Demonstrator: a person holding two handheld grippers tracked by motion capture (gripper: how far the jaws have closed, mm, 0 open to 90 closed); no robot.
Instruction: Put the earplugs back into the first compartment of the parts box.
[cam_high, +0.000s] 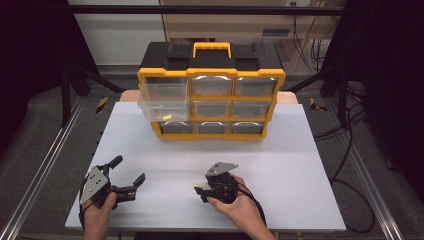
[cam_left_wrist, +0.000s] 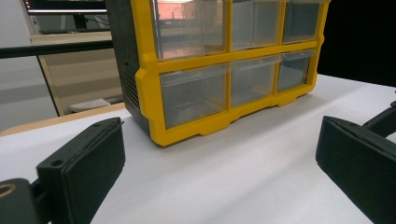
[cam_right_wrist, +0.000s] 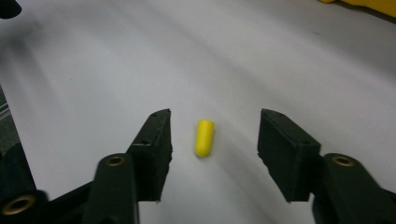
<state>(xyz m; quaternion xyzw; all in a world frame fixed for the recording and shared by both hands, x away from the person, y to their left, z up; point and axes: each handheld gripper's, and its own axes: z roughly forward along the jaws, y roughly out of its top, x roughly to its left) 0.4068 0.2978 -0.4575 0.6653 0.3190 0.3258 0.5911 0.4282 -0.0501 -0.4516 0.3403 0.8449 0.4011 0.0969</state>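
A small yellow capsule-shaped piece (cam_right_wrist: 204, 137) lies on the white table (cam_right_wrist: 93, 70). It sits between the jaws of my right gripper (cam_right_wrist: 217, 125), which stand apart on either side with a gap to each pad, so the gripper is open. From above, the right gripper (cam_high: 199, 192) is low over the table near the front, with the yellow piece (cam_high: 198, 188) at its tip. My left gripper (cam_high: 129, 170) rests at the front left, open and with nothing in it. In its own view the left gripper (cam_left_wrist: 222, 140) faces the organizer (cam_left_wrist: 224, 79).
A black and yellow drawer organizer (cam_high: 211, 95) with clear drawers stands at the back of the table (cam_high: 300, 165). Its top-left drawer (cam_high: 164, 100) is pulled out, with a small yellow piece (cam_high: 167, 117) in it. Cables lie on the floor at the right.
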